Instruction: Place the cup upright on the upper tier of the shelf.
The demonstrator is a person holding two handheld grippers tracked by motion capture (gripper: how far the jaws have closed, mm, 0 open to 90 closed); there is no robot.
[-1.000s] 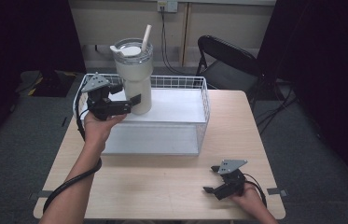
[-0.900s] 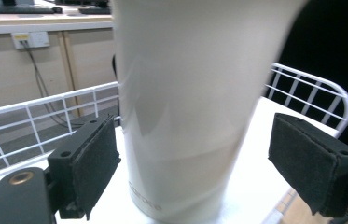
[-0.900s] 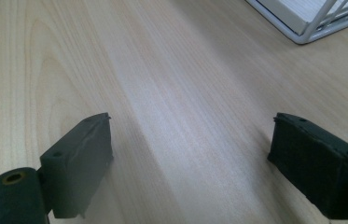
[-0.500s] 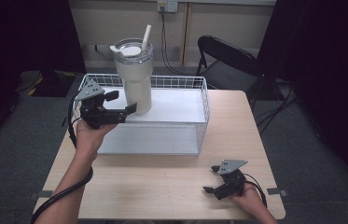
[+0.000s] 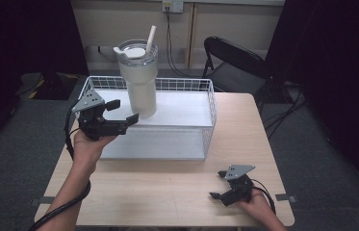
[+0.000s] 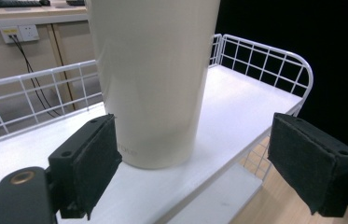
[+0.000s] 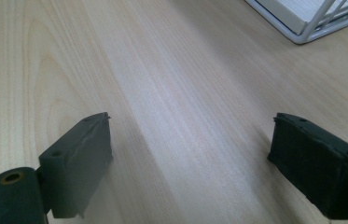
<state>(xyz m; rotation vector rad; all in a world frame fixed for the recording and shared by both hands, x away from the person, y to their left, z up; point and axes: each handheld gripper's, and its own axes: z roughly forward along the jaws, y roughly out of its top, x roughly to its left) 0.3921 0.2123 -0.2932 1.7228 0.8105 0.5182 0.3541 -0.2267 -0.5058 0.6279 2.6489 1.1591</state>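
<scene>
A tall cream tumbler (image 5: pixel 141 82) with a clear lid and a straw stands upright on the white shelf of a wire basket (image 5: pixel 201 86). My left gripper (image 5: pixel 121 111) is open, held just in front and to the left of the tumbler, clear of it. In the left gripper view the tumbler (image 6: pixel 153 79) rises beyond the two spread pads (image 6: pixel 92 161). My right gripper (image 5: pixel 220 184) rests open low over the wooden table (image 5: pixel 167 187) near its front right corner, with bare wood (image 7: pixel 185 116) between its jaws.
The wire basket fills the back half of the table, with its corner (image 7: pixel 302 23) in the right gripper view. A black folding chair (image 5: pixel 235 62) stands behind the table at the right. Bare tabletop lies between the basket and the front edge.
My left gripper has drawn back from the tumbler, down and toward the near left; the tumbler stays standing in the basket. The right gripper has not moved.
</scene>
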